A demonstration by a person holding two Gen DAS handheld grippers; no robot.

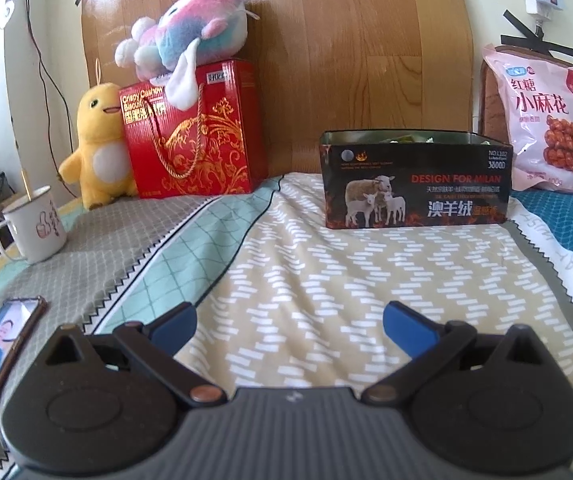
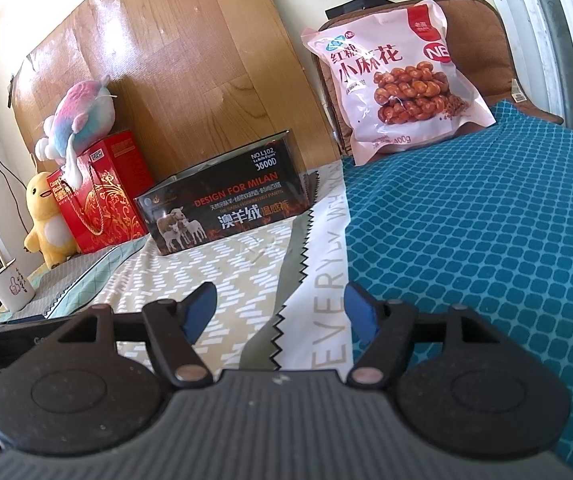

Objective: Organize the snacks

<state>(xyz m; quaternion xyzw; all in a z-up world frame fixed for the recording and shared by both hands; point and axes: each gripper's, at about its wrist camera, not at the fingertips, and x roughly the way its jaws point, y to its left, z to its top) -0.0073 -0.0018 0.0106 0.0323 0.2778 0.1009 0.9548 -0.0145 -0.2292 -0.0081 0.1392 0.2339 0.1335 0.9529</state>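
Jaws of the left gripper (image 1: 290,322) are spread wide over the bedspread (image 1: 306,272) — nothing is held. The right gripper (image 2: 280,310) is likewise released and empty. The black tin (image 1: 416,182) and pink snack bag (image 2: 396,76) are seen well ahead.

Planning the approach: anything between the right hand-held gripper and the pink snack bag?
Nothing: only bare bedding lies between the right hand-held gripper and the pink snack bag, per the right wrist view.
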